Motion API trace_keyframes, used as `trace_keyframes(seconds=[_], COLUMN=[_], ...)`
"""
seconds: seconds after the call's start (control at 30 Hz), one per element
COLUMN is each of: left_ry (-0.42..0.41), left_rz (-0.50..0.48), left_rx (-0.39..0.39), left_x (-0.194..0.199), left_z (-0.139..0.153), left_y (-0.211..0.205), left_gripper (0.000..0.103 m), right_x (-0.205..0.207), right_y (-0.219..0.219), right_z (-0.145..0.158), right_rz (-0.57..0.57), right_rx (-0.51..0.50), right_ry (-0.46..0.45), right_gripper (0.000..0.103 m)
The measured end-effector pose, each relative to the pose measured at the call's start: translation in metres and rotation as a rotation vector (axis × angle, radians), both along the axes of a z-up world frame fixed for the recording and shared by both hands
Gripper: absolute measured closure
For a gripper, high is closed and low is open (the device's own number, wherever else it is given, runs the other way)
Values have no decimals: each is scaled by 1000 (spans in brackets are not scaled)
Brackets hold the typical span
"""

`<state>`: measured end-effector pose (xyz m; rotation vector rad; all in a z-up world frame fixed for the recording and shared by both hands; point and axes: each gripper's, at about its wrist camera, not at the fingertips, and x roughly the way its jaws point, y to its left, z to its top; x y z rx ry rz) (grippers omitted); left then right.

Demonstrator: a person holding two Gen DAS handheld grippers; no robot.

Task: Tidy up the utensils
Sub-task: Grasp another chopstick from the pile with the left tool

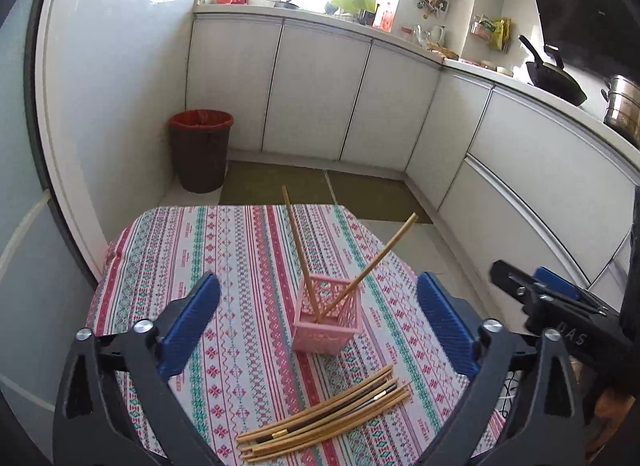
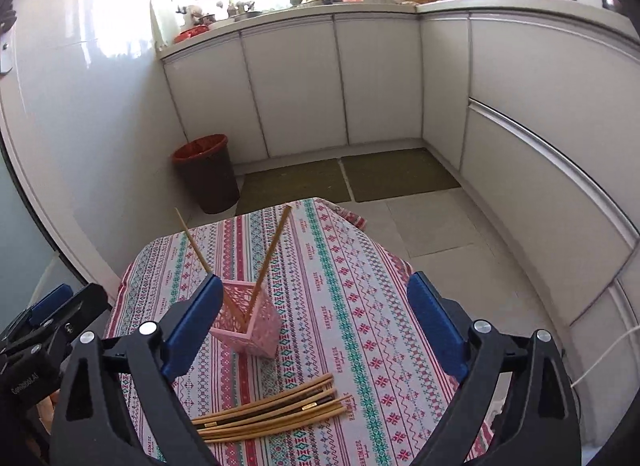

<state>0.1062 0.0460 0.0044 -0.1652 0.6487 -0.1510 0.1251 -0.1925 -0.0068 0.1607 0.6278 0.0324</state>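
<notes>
A pink lattice basket [image 1: 328,316] [image 2: 250,324] stands on the patterned tablecloth [image 1: 248,266] [image 2: 352,286]. Two wooden chopsticks [image 1: 302,254] [image 2: 272,246] lean apart inside it. A loose pile of several chopsticks [image 1: 324,414] [image 2: 272,410] lies nearer to me on the cloth. My left gripper [image 1: 318,306] hangs above the basket, jaws wide open, nothing between the blue pads. My right gripper [image 2: 314,306] is also wide open and empty, the basket just inside its left finger. Each gripper shows at the edge of the other's view: the right gripper [image 1: 560,306] and the left gripper [image 2: 48,326].
A dark waste bin with a red liner [image 1: 200,149] [image 2: 208,171] stands on the floor beyond the table. White cabinets [image 1: 320,85] [image 2: 360,77] line the back and right. Green mats [image 2: 348,179] lie on the floor. A black wok [image 1: 554,79] sits on the counter.
</notes>
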Motion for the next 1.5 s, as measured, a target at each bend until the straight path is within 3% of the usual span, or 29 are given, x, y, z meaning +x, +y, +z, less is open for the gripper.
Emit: trace_keyframes(seconds=[0.13, 0.27, 0.43, 0.47, 0.53, 0.63, 0.7, 1.0, 1.07, 1.2, 1.4, 1.5], left_ry=[151, 411, 535, 542, 526, 462, 440, 492, 494, 488, 429, 408], left_rz=[-111, -358, -514, -534, -566, -635, -681, -763, -765, -771, -760, -714], left_rx=[57, 104, 190, 230, 290, 371, 395, 496, 498, 477, 487, 433], left_x=[7, 17, 19, 20, 23, 30, 34, 53, 60, 65, 55, 54], left_z=[-29, -86, -138, -149, -159, -167, -169, -202, -208, -210, -200, -184], left_y=[-17, -61, -112, -123, -138, -163, -175, -204, -205, -203, -198, -180], left_gripper=[7, 7, 7, 7, 10, 20, 36, 68, 72, 90, 95, 95], right_x=[-22, -37, -51, -51, -52, -53, -52, -52, -50, -47, -43, -38], right_y=[-39, -81, -129, -138, -149, -159, -162, -173, -173, -171, -163, -152], right_z=[-30, -82, -132, -132, -133, -143, -146, -151, -152, -156, -161, -165], right_rz=[-96, -164, -259, -250, -248, -283, -284, -323, -323, -314, -294, -262], right_rx=[37, 39, 124, 204, 266, 301, 327, 374, 377, 369, 348, 332], right_ry=[62, 208, 355, 350, 343, 360, 366, 376, 381, 396, 414, 448], right_gripper=[7, 7, 7, 7, 7, 7, 7, 7, 7, 7, 7, 7])
